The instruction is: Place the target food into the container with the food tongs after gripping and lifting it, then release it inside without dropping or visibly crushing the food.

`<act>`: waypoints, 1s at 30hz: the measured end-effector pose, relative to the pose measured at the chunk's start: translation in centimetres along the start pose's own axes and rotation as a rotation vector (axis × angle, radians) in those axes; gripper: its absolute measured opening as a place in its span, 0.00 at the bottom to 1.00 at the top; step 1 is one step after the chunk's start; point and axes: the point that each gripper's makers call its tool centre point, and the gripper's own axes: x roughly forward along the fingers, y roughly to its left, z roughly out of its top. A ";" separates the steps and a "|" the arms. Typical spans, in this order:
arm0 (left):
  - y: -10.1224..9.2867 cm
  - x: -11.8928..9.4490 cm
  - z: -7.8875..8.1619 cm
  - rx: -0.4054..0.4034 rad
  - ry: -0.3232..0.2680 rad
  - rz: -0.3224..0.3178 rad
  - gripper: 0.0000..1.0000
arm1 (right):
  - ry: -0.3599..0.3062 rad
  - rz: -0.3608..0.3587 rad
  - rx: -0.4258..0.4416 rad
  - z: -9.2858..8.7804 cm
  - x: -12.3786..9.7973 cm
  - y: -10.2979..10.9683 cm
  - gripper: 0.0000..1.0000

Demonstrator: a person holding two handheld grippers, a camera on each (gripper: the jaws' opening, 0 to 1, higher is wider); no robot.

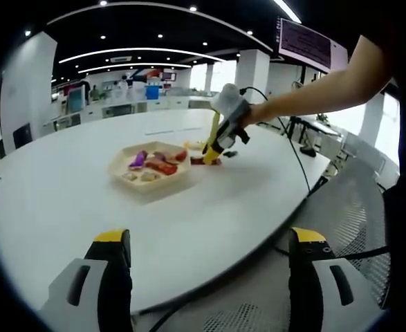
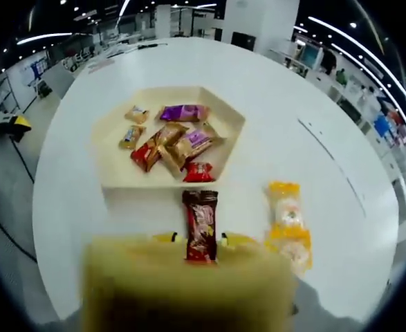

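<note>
A: Where's the target food?

B: In the right gripper view, the dark red snack bar (image 2: 200, 234) lies on the white table (image 2: 313, 117) at six o'clock from the hexagonal tray (image 2: 113, 181), just outside its near wall. Its long axis runs twelve-to-six, straight toward the tray. Its lower end sits between the yellow tong tips (image 2: 197, 239), which poke out on either side of it.

A: Gripped?

B: I judge it nearly so, but a blurred yellow mass hides the tongs, so I cannot tell whether they pinch the bar. The right gripper (image 1: 220, 135) holds the tongs; its jaws look closed on the handle, seen from the left gripper view.

A: And the other hand?

B: The left gripper (image 1: 209, 277) hangs off the table's near edge, well apart from the food, jaws wide apart and empty. The right is plainly nearer.

A: What's in the tray?

B: Several wrapped snacks: a purple one (image 2: 183, 112) at twelve, a small red one (image 2: 198, 172) at six, gold and brown ones between. A yellow packet (image 2: 286, 220) lies outside, at three o'clock from the bar.

A: So the move?

B: Lift, carry toward twelve, release inside.
</note>
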 end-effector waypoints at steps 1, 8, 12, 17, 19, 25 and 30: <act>0.0 0.0 0.0 0.000 0.001 0.000 0.91 | 0.001 -0.002 0.004 0.0 0.0 0.0 0.23; 0.1 0.0 0.0 0.002 0.002 0.003 0.91 | 0.015 -0.022 0.041 -0.1 0.0 -0.2 0.22; 0.0 0.0 0.0 0.001 0.004 0.001 0.91 | 0.021 -0.040 0.063 -0.1 0.0 -0.2 0.22; 0.0 0.0 0.0 0.001 0.004 -0.005 0.91 | 0.026 -0.043 0.081 -0.2 -0.1 -0.2 0.21; 0.0 0.0 0.0 0.001 0.005 -0.006 0.91 | 0.029 -0.044 0.087 -0.3 -0.2 -0.2 0.22; -0.2 -0.1 0.1 -0.004 -0.006 -0.016 0.94 | 0.035 -0.031 0.103 -0.4 -1.1 0.0 0.22; -0.3 -0.1 0.2 0.001 -0.009 -0.021 0.94 | 0.031 -0.045 0.118 0.3 -2.4 -0.4 0.22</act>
